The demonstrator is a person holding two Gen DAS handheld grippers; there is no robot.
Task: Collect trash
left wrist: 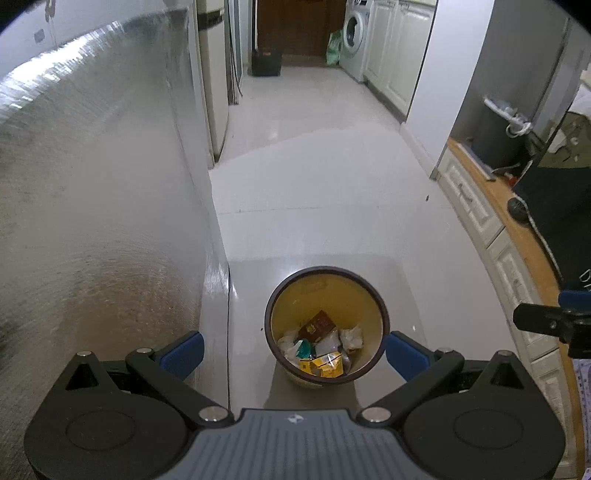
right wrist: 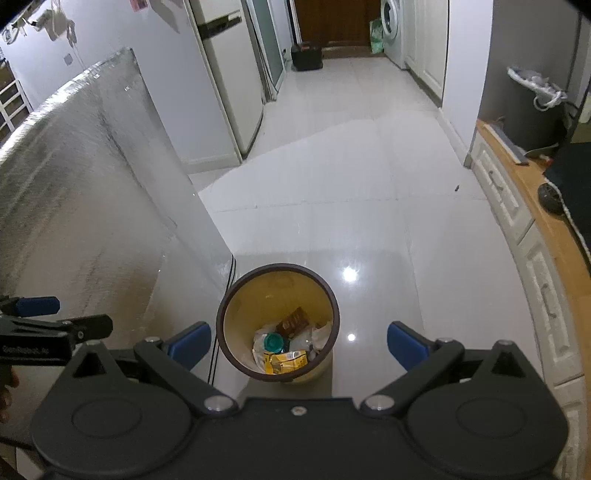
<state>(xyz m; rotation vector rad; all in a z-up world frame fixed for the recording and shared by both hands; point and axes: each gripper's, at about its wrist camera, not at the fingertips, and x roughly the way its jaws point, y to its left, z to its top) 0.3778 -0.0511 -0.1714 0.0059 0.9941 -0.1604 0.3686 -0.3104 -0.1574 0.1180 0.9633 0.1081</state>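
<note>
Left gripper (left wrist: 293, 350) held above the floor with blue-padded fingers (left wrist: 183, 353) spread wide apart, nothing between them. Right gripper (right wrist: 299, 345) likewise splayed wide, blue pads (right wrist: 405, 345) holding nothing. Directly below and ahead of both, a round yellow waste bin with a dark brown rim (left wrist: 384, 314) (right wrist: 225, 314), standing upright on the glossy white tiled floor (left wrist: 314, 192) (right wrist: 369, 206). Inside the bin: crumpled white paper scraps (left wrist: 351, 336), a brown printed carton (left wrist: 317, 325) (right wrist: 293, 320), a yellow foil wrapper (left wrist: 325, 364) (right wrist: 286, 362) and a teal bottle cap (right wrist: 274, 341), all heaped at the bottom. Just left of the bin, a tall silvery textured panel (left wrist: 92, 184) (right wrist: 74, 184) standing on the floor, a thin black cable (right wrist: 231, 275) running down by its edge. On the right, a wooden-topped white cabinet run (left wrist: 480, 221) (right wrist: 517, 221). Farther back, a pale refrigerator (right wrist: 229, 74) on the left. At the far end of the corridor, a white front-loading washing machine (left wrist: 355, 37) (right wrist: 392, 31), a green bag (left wrist: 334, 48) beside it, and a small black box (left wrist: 266, 62) (right wrist: 306, 55) before a dark wooden door (left wrist: 295, 22).
</note>
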